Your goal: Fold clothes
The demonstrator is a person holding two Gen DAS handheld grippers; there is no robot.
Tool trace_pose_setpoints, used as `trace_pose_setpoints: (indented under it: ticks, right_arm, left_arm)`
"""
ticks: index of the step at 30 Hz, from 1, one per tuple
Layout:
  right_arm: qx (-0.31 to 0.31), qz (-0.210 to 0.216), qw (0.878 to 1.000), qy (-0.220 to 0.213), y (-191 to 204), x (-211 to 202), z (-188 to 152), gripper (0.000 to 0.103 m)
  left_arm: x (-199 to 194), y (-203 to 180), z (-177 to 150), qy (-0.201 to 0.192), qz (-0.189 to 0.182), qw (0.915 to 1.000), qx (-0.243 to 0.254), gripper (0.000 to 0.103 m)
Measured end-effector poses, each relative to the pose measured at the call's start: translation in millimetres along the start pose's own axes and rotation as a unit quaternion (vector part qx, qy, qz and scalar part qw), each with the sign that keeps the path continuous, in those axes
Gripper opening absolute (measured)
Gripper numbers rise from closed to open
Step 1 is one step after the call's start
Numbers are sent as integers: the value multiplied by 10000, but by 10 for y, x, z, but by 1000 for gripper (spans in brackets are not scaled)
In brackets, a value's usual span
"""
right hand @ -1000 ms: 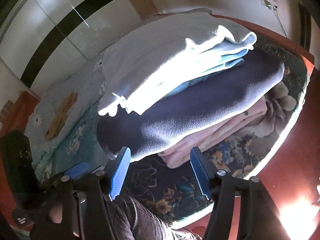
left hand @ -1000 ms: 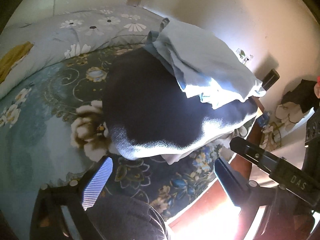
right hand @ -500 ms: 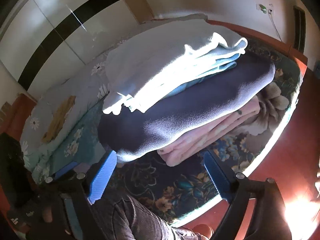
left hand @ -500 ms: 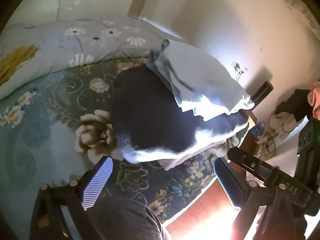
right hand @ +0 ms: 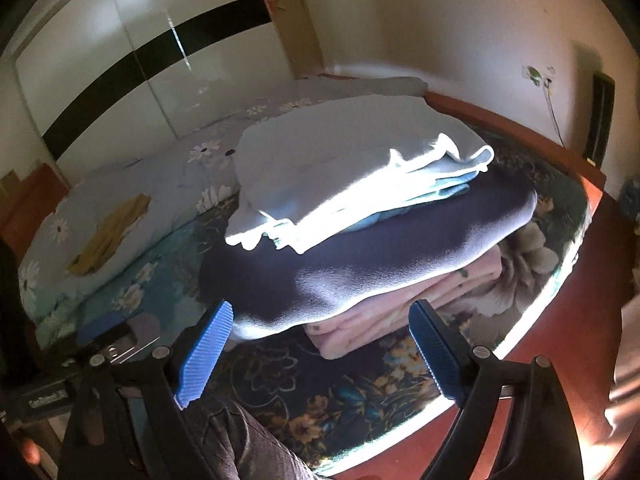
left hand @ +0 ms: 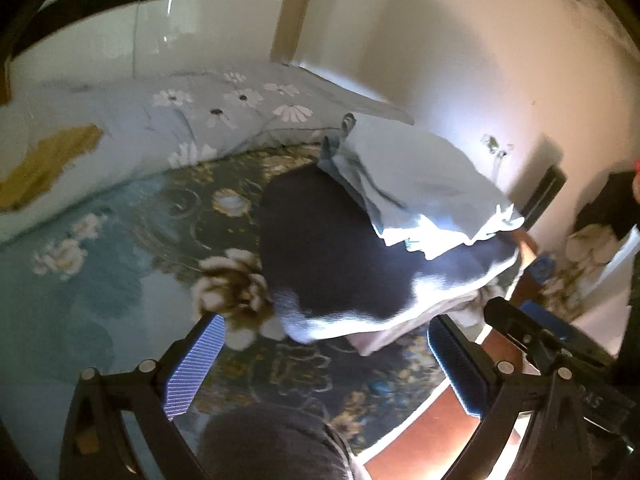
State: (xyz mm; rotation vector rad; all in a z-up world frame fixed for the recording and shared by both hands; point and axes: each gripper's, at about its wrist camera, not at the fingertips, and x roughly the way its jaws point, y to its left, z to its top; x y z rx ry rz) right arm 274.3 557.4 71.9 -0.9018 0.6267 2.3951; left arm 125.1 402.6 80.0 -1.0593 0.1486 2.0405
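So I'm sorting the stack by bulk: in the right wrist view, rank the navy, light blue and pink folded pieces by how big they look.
1. navy piece
2. light blue piece, nearly alike
3. pink piece, mostly covered

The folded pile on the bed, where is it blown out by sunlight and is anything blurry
Right wrist view: sunlight whites out the near edge of the pale blue garment, sharp overall. Left wrist view: glare on the dark garment near its front edge, floral bedspread smeared by motion blur; both views bend straight lines.
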Motion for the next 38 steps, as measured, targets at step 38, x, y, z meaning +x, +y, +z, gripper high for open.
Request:
trace_pose_setpoints:
  ticks: [38]
  right_arm:
    - [-377,-1005,9924,-609,8,-143,-291,91]
  left_arm:
    - [20,26,-173,-62,-293,9993,-206,103]
